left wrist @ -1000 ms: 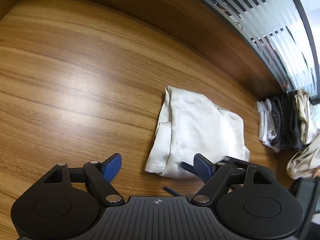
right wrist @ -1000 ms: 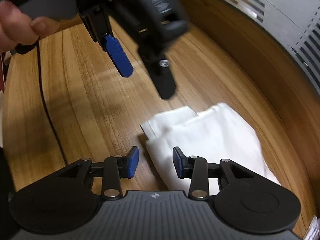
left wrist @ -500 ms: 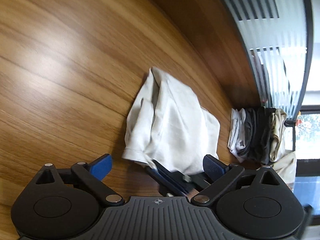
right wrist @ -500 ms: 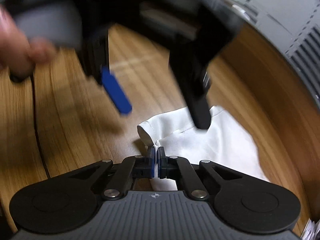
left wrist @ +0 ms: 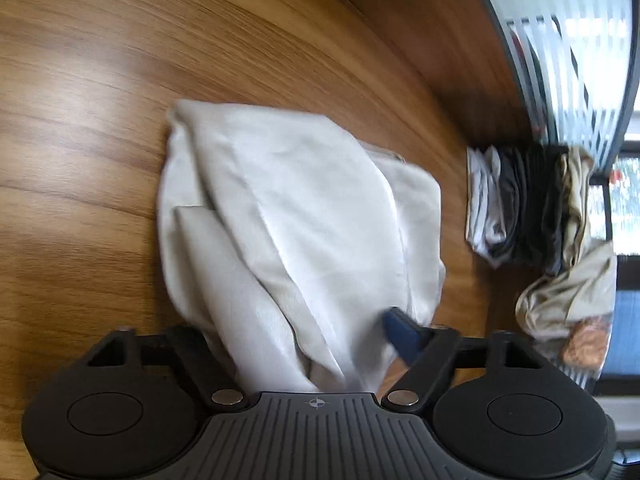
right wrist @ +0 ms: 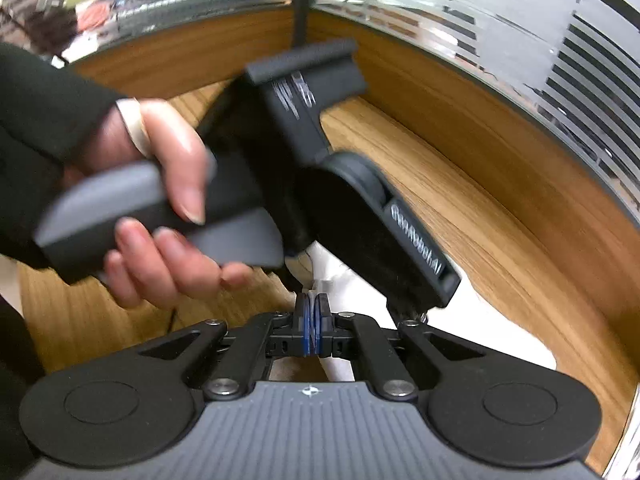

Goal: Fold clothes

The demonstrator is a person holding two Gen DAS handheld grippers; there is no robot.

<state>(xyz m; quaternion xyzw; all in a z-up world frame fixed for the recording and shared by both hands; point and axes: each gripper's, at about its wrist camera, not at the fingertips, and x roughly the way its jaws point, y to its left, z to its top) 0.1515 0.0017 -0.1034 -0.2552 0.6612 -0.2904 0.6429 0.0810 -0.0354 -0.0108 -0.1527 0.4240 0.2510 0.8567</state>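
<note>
A folded white garment (left wrist: pixel 296 216) lies on the wooden table (left wrist: pixel 80 80); its near edge is raised and drapes between my left gripper's (left wrist: pixel 296 344) open jaws, hiding the left pad. The right blue pad (left wrist: pixel 400 332) shows beside the cloth. In the right wrist view my right gripper (right wrist: pixel 312 320) is shut on the white garment's edge (right wrist: pixel 332 276). The left gripper's body (right wrist: pixel 360 216), held by a hand (right wrist: pixel 168 216), fills the view just above it and hides most of the cloth.
A stack of folded dark and light clothes (left wrist: pixel 524 208) and a crumpled beige garment (left wrist: pixel 568 296) lie at the table's right end by the frosted glass wall (left wrist: pixel 560 40). A raised wooden rim (right wrist: pixel 480 128) borders the table's far side.
My right gripper closed on the garment's edge and lifted it. My left gripper moved in over the garment, so the raised cloth now lies between its open jaws.
</note>
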